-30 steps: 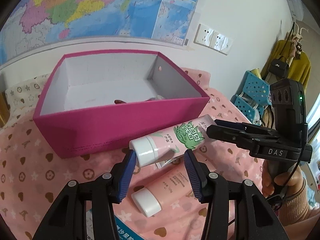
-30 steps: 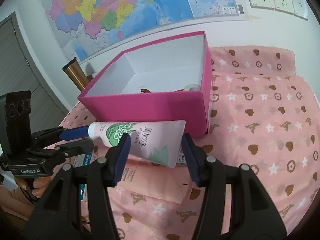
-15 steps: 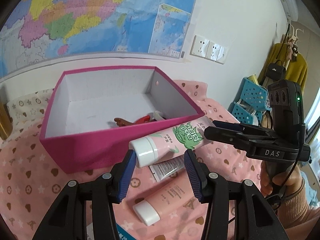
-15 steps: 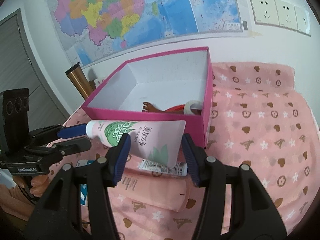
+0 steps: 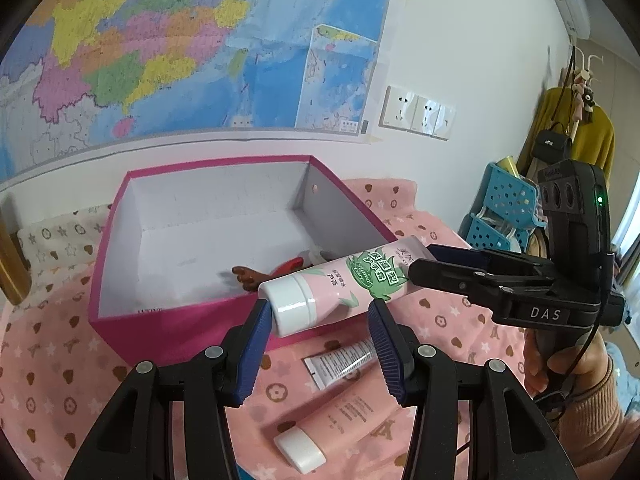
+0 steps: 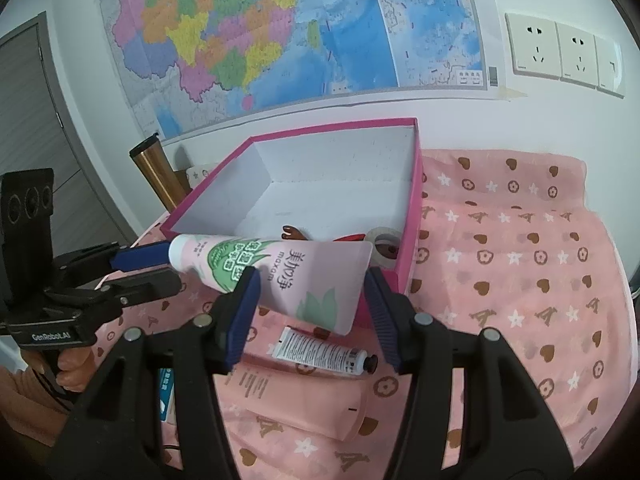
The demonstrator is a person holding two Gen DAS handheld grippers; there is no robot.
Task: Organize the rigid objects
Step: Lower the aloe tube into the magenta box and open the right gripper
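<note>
Lifted higher than a second ago, the pink aloe tube (image 5: 340, 292) hangs level at the magenta box (image 5: 180, 320) rim, cap in the left gripper (image 5: 318, 344) jaws, crimped tail in the right gripper (image 6: 310, 312) jaws, needing forward carry, then release inside.

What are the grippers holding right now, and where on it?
Both hold the pink aloe tube: left hand-held gripper at its white cap end, right hand-held gripper at its flat crimped end.

A pink tube (image 5: 340, 292) is held at its capped end by the left gripper (image 5: 320, 344) and at its flat end by the right gripper (image 5: 430, 266), at the near wall of the magenta box (image 5: 180, 320).
</note>
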